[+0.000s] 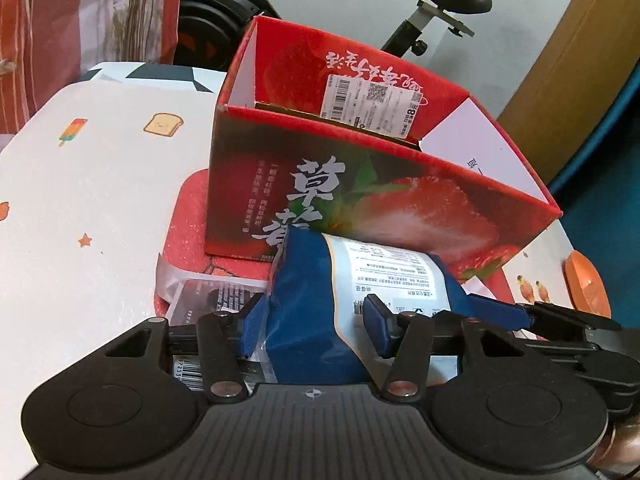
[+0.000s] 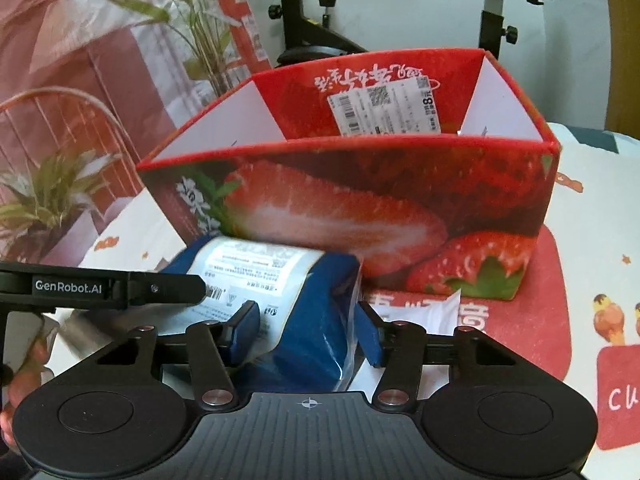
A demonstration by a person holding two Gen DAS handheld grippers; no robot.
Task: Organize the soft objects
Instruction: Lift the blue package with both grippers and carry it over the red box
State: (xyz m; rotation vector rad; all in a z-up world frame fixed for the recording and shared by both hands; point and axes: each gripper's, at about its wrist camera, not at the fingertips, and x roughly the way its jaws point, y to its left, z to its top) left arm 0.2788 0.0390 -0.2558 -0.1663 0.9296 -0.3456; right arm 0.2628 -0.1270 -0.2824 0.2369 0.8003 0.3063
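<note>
A soft blue package (image 1: 316, 312) with a white printed label sits in front of an open red strawberry box (image 1: 360, 184). My left gripper (image 1: 314, 328) is shut on one end of the package. My right gripper (image 2: 306, 328) is shut on the other end of the same blue package (image 2: 316, 312), just in front of the strawberry box (image 2: 360, 208). The right gripper's finger shows at the right of the left wrist view (image 1: 500, 312); the left gripper's arm shows at the left of the right wrist view (image 2: 120, 286).
The box stands on a red mat (image 2: 532, 332) on a white patterned tablecloth (image 1: 80, 200). Another clear-wrapped packet (image 1: 200, 300) lies under the blue package. An exercise bike (image 1: 440, 12) and plants (image 2: 200, 32) stand behind the table.
</note>
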